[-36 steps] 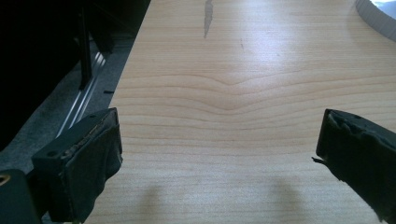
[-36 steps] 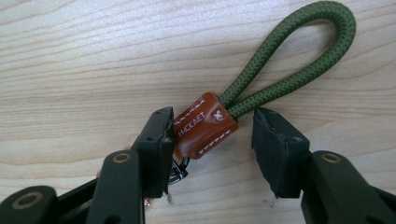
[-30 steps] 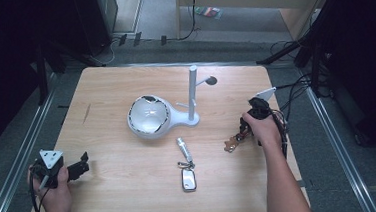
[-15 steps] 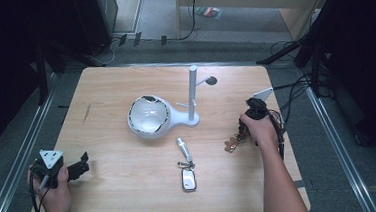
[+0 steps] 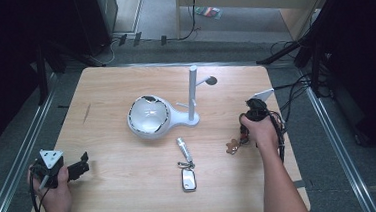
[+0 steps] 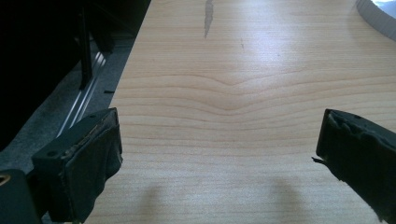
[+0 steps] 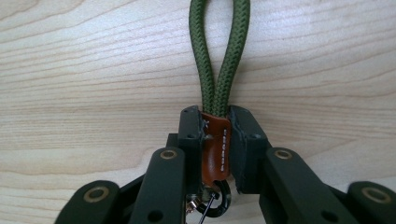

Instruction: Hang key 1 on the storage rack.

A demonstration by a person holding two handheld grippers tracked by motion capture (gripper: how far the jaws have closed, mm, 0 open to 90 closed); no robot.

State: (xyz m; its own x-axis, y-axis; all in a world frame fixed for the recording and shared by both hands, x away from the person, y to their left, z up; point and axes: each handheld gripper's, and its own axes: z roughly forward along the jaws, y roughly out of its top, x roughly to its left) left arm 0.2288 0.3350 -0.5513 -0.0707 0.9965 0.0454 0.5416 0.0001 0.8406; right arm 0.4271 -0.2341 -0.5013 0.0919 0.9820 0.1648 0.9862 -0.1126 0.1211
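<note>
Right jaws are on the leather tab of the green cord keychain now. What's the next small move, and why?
Probably lift the right gripper a little. Its jaws have just closed on the brown leather tab, with the green cord loop lying flat on the table; a short lift would test the grip before heading toward the white stand.

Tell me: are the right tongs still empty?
No, the right tongs pinch the brown leather tab of the green cord loop.

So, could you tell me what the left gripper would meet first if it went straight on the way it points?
Probably nothing soon: ahead of the open left gripper lies bare table. Its line seems to pass left of the white bowl, though depth is hard to judge.
</note>
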